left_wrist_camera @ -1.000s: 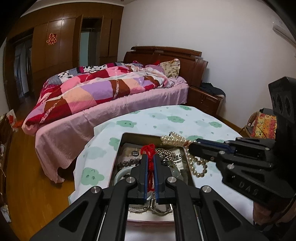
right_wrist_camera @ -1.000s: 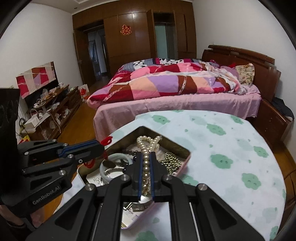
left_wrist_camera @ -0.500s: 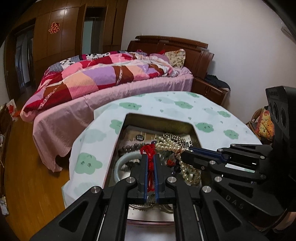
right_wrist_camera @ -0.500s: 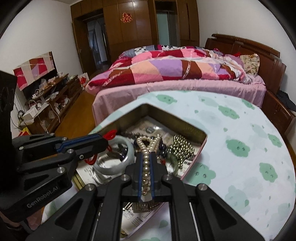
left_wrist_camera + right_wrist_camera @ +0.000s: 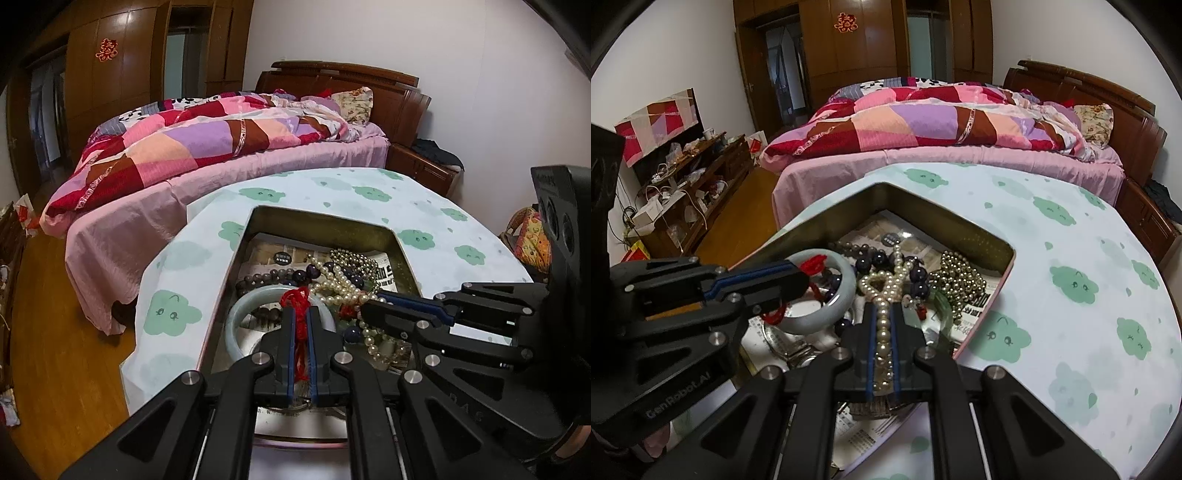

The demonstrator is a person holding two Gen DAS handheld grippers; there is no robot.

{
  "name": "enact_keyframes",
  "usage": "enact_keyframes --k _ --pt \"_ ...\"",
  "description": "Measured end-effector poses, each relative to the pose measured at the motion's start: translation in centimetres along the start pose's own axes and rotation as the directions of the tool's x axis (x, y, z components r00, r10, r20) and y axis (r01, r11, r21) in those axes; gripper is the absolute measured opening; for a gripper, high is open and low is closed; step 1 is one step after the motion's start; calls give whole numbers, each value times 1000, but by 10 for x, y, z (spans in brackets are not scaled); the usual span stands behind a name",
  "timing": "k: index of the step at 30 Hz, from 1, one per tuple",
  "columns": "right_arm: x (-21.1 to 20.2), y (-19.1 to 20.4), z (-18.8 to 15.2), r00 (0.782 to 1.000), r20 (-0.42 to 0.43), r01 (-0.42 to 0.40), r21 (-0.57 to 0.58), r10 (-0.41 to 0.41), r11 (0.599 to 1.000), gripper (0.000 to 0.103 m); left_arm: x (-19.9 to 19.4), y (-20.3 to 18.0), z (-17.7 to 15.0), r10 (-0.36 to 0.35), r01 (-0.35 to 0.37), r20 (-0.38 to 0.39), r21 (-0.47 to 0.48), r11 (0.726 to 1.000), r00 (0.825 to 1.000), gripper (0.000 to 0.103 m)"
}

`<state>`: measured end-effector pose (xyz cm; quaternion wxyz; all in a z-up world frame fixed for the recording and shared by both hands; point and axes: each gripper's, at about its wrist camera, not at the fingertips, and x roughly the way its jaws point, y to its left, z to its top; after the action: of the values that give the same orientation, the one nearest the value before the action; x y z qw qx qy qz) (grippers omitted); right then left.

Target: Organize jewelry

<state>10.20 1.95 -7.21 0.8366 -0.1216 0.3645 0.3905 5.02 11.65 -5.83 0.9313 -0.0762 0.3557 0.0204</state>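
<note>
Bedroom behind, with a quilted bed point(image 5: 207, 140) past a table under a cloud-print cloth point(image 5: 173, 314). From the left wrist, a metal tin point(image 5: 325, 221) sits on the cloth, lined with newsprint and heaped with jewelry. The left gripper point(image 5: 302, 325) is pinching a red cord point(image 5: 297, 299), its jaws pressed close on it, low over a pale bangle point(image 5: 236, 314). Just to its right the right gripper point(image 5: 373, 304) reaches in, with a pearl strand point(image 5: 340, 284) trailing from its tip across dark beads point(image 5: 273, 275).

From the right wrist, the tin's wall point(image 5: 923, 199) shows again. The right gripper point(image 5: 883, 314) is clamped on the pearl strand point(image 5: 882, 288), which runs between its jaws and loops onto the pile. A gold bead chain point(image 5: 960, 280) lies to the right, the bangle point(image 5: 827, 317) to the left, beside the left gripper point(image 5: 801, 275) and its red cord point(image 5: 814, 263).

Both pieces look tangled in the heap, so the step in hand seems to be teasing them apart. Next likely calls for a slow lift of each in its own direction, watching for snags.
</note>
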Motion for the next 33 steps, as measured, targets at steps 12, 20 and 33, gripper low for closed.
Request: enact_keyframes --k 12,20,33 --pt "-20 -13 0 999 45 -4 54 2 999 53 -46 0 12 75 -73 112 -20 997 991 77" --pt "-68 -20 -1 989 138 36 99 -49 994 65 -90 -3 24 97 -97 194 -14 995 976 77" --pt "-108 -23 9 961 251 84 124 -113 989 73 -121 -1 34 116 -115 270 -19 993 956 78"
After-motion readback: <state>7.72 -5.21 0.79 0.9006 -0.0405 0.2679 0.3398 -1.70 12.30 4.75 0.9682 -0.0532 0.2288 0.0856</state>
